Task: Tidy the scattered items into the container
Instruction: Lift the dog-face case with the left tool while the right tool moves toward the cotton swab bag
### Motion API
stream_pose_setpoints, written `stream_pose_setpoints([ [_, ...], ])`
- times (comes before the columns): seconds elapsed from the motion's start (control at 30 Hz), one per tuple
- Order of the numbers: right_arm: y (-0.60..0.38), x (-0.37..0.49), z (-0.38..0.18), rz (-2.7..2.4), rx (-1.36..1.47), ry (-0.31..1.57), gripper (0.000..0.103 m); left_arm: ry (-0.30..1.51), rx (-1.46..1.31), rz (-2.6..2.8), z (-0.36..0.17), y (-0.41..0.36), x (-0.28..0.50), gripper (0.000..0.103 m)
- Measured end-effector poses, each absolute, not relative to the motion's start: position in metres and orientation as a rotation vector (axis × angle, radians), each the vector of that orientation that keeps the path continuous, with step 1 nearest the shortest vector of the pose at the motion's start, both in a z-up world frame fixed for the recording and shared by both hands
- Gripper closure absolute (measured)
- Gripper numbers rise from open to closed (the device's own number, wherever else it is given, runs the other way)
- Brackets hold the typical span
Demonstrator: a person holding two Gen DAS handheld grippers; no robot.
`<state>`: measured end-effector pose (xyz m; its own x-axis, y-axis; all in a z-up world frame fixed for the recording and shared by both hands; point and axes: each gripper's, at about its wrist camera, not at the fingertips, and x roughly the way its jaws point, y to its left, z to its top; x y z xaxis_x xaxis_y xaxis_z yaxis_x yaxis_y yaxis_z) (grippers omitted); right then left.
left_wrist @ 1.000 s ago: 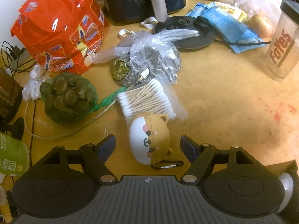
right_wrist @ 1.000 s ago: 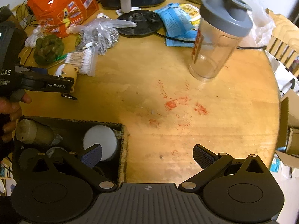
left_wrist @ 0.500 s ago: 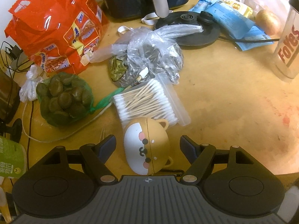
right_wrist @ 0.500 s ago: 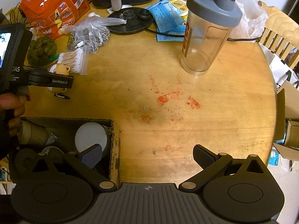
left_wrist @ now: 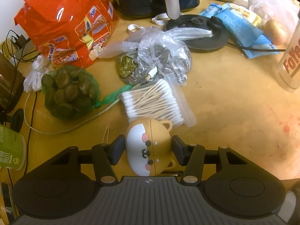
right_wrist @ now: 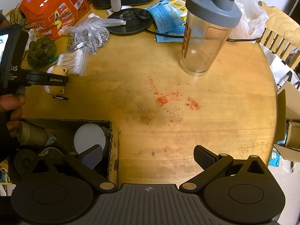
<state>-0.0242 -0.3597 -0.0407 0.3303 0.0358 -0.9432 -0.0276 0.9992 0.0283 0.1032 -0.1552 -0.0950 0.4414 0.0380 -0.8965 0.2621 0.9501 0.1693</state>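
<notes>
A tan and white dog-faced case lies on the wooden table, just in front of a bag of cotton swabs. My left gripper straddles the case; its jaws are closing and both pads meet the case's sides. From the right wrist view the case shows under the left gripper's finger, which a person's hand holds. My right gripper stands open with nothing in it, over the table's near edge. Beside it, the cardboard box holds a white-lidded jar and other items.
Behind the swabs lie a green net bag of round things, a crumpled clear plastic bag and an orange snack pack. A black kettle base and blue packets sit further back. A clear shaker bottle stands to the right.
My left gripper has come down over the dog-faced case and its jaws have narrowed from wide apart to the case's sides. The right gripper keeps its place and stays open.
</notes>
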Motion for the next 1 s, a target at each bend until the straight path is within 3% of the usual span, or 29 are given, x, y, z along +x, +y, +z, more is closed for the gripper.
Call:
stream_pose_setpoints([
  [1.0,-0.33,-0.001,-0.028,0.166,-0.044,1.144,0.0,1.069,0.095,-0.146,-0.023,-0.098,0.055,0.051],
])
